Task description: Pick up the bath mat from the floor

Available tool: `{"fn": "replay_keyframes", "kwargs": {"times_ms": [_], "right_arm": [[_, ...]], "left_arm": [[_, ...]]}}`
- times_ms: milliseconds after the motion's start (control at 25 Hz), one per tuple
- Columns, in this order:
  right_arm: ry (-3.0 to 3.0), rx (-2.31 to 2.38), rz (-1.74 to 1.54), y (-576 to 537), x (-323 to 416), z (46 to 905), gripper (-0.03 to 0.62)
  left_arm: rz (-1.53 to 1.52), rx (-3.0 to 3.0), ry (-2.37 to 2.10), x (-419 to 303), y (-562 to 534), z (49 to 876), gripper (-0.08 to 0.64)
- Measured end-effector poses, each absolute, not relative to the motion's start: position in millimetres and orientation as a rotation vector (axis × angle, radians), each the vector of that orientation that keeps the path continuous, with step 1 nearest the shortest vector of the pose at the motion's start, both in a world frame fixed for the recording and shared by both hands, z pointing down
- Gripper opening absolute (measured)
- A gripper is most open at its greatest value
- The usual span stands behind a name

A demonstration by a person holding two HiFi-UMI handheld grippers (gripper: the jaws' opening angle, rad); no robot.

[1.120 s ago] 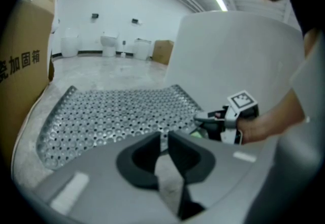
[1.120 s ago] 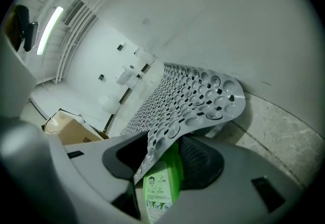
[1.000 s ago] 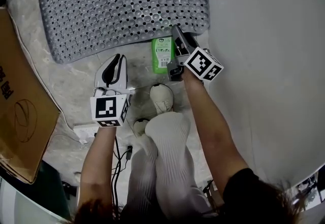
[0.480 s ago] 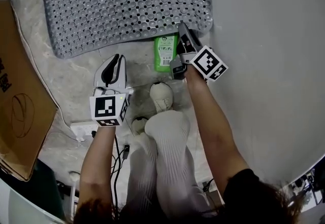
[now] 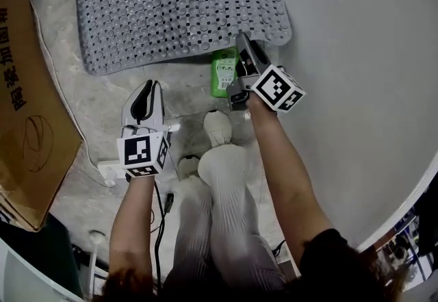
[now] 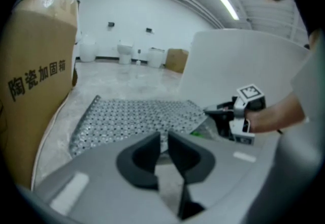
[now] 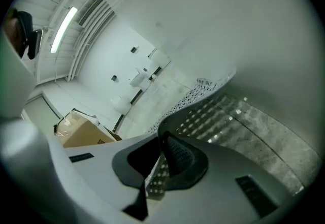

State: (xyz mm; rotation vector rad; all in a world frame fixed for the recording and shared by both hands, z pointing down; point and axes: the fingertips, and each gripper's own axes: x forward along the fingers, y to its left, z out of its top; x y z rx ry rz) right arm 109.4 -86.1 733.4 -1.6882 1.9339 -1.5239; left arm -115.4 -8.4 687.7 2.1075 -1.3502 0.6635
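Jaws of the right gripper (image 7: pixel 163 154) have just been closing and pinch the bath mat (image 5: pixel 181 9) at its 5 o'clock corner — a liftable edge; the rest lies on the floor (image 5: pixel 96 109). The left gripper (image 6: pixel 163 141), closed and empty, hovers at 7 o'clock.

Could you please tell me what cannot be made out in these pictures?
Label of the green container: head view, too small to read.
Cardboard box: head view, cut off by the left edge.
White fixtures by the far wall: left gripper view, too small.
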Motion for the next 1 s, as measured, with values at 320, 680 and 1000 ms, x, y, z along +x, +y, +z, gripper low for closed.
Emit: {"fn": "replay_keyframes", "kwargs": {"times_ms": [320, 680, 1000], "right_arm": [[2.109, -1.633, -1.469, -97, 76, 665, 0.014], [2.106, -1.565, -1.546, -94, 44, 596, 0.014], [2.056, -1.568, -1.578, -95, 31, 534, 0.014]], "left_arm": [[0.625, 2.073, -1.411, -131, -4, 636, 0.049], [0.59, 2.021, -1.458, -140, 7, 567, 0.048], [0.596, 2.04, -1.495, -161, 4, 497, 0.048]]}}
